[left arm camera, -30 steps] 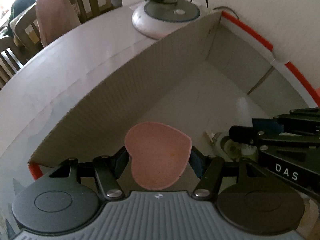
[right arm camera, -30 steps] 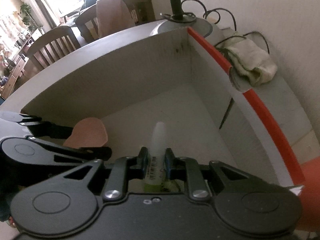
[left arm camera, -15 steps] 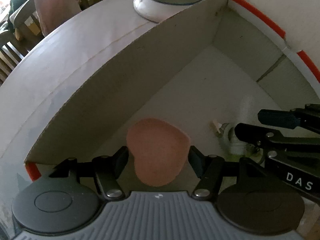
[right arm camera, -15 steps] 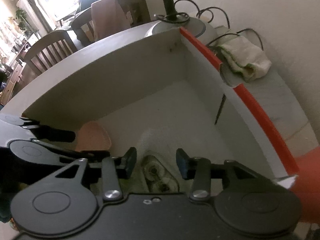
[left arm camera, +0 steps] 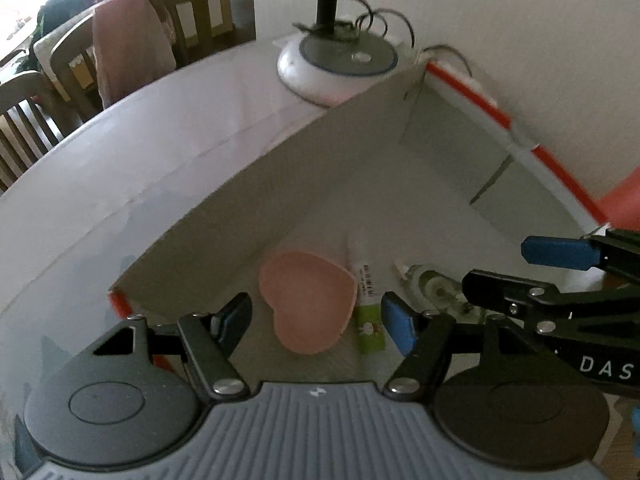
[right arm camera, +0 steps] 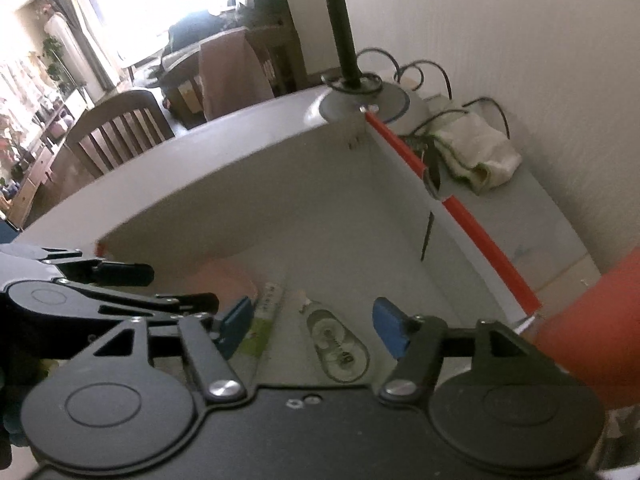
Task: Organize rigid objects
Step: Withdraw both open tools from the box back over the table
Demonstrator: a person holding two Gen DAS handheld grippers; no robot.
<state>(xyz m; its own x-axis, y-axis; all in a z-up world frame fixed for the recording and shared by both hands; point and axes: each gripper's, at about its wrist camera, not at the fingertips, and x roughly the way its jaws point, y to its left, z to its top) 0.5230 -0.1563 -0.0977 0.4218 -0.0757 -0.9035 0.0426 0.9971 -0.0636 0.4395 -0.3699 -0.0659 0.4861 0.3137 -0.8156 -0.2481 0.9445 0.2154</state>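
Observation:
A pink heart-shaped dish (left arm camera: 310, 300) lies on the floor of a white cardboard box (left arm camera: 304, 184) with red-edged rims. Beside it lie a green-and-white tube (left arm camera: 368, 308) and a clear correction-tape dispenser (left arm camera: 434, 286). My left gripper (left arm camera: 318, 320) is open and empty above the dish. My right gripper (right arm camera: 316, 324) is open and empty above the tape dispenser (right arm camera: 338, 348), with the tube (right arm camera: 264, 324) at its left finger. The dish (right arm camera: 224, 280) shows blurred at left. The right gripper also shows at the right of the left wrist view (left arm camera: 560, 272).
A lamp base (left arm camera: 340, 60) with cables stands behind the box's far corner. A crumpled cloth (right arm camera: 476, 152) lies on the table right of the box. Wooden chairs (right arm camera: 116, 132) stand beyond the white table (left arm camera: 140, 168). An orange-red object (right arm camera: 592, 320) sits at the right.
Both grippers opened. The left let go of the pink dish and the right let go of the tube; both things now lie on the box floor. Both grippers rose and pulled back.

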